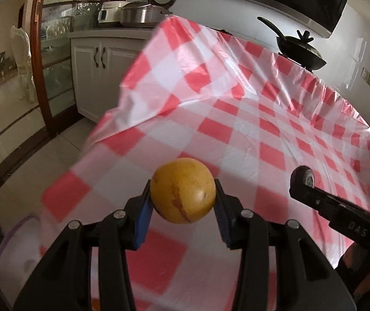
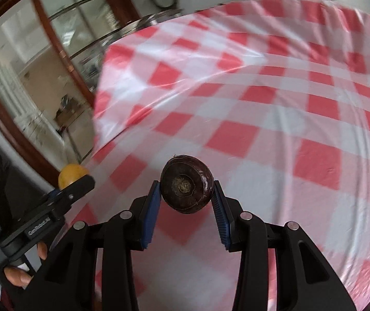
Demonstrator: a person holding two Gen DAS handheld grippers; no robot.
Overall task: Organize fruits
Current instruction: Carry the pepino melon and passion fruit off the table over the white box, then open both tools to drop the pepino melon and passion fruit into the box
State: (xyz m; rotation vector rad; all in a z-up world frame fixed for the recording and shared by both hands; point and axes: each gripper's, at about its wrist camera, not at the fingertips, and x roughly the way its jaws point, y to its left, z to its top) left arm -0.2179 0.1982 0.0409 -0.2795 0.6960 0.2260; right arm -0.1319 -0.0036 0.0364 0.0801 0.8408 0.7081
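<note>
Fruits are both in the air: a yellow round fruit (image 1: pixel 183 190) is pinched between the blue pads of the left claw (image 1: pixel 183 202) at lower centre of the left wrist view, and a dark purple fruit (image 2: pixel 187 183) is pinched by the right claw (image 2: pixel 187 199) at lower centre of the right wrist view, both above the red-and-white checked cloth (image 1: pixel 236 119) covering the surface. Each fruit is held only at its sides by narrow pads, so the likeliest failure is a slip, since round smooth skin can roll out if a claw tilts or jolts. A dropped fruit would probably roll on the slick cloth toward the edge at the left of the frame. The two claws sit near each other, so they could knock together. No bowl or tray is clearly visible, only a pale blurred container (image 1: pixel 16 246) at lower left, so the drop-off spot is uncertain.
</note>
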